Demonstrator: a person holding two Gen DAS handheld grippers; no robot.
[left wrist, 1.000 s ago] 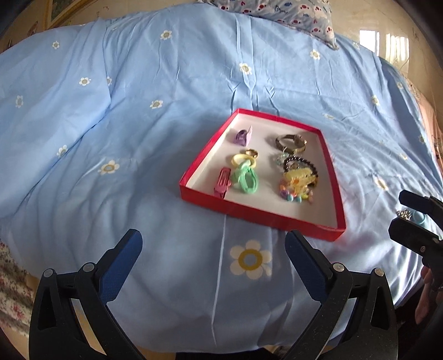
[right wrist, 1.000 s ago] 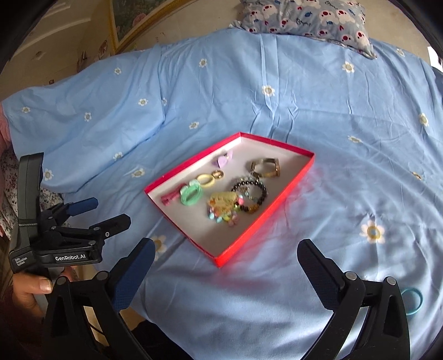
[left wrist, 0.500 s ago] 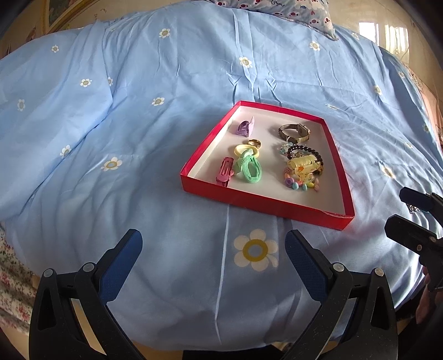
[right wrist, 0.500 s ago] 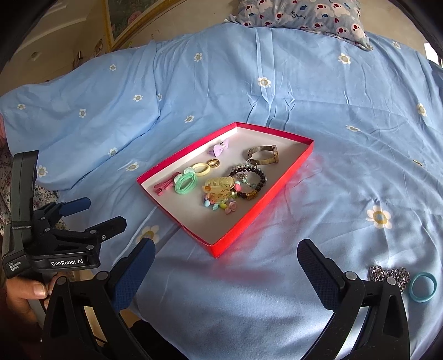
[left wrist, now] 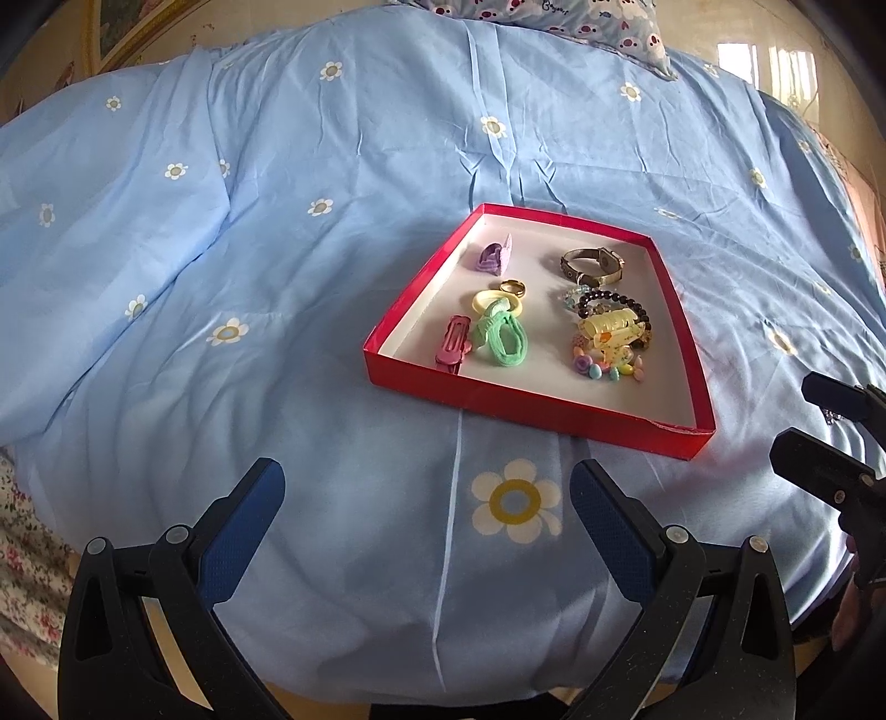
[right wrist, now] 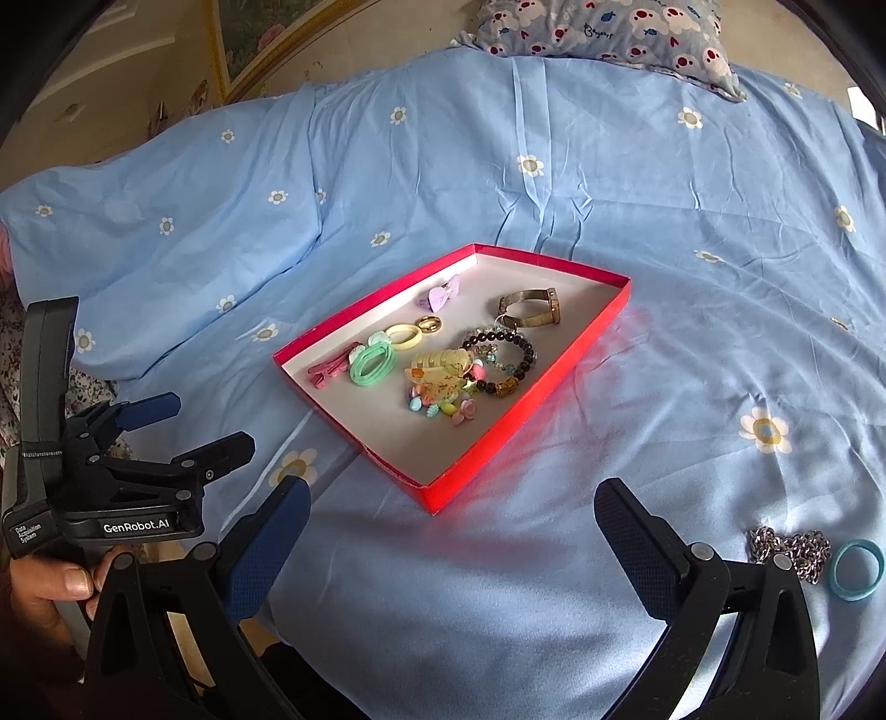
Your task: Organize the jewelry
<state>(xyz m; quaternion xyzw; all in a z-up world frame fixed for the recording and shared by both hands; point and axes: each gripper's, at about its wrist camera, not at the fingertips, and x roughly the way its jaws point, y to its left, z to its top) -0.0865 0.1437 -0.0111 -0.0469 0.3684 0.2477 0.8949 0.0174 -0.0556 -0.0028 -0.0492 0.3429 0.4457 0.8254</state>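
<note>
Red tray on blue flowered bedspread, white-lined, shallow-walled. Inside, along the left edge as seen from the left wrist: purple clip farthest, then gold ring, yellow hair tie, green hair tie, pink hair clip nearest. Along the right: metal watch band farthest, dark beaded bracelet, yellow claw clip, pastel bead bracelet nearest; last three bunched, touching. Outside the tray, on the bedspread at the lower right of the right wrist view: silver chain just beside teal ring. Left hand-held gripper spread wide, nothing between fingers, above bedspread short of the tray's near wall; thumb seen on its handle. Right hand-held gripper likewise spread, empty, short of the tray's near corner. Patterned pillow at the far end of the bed.
</note>
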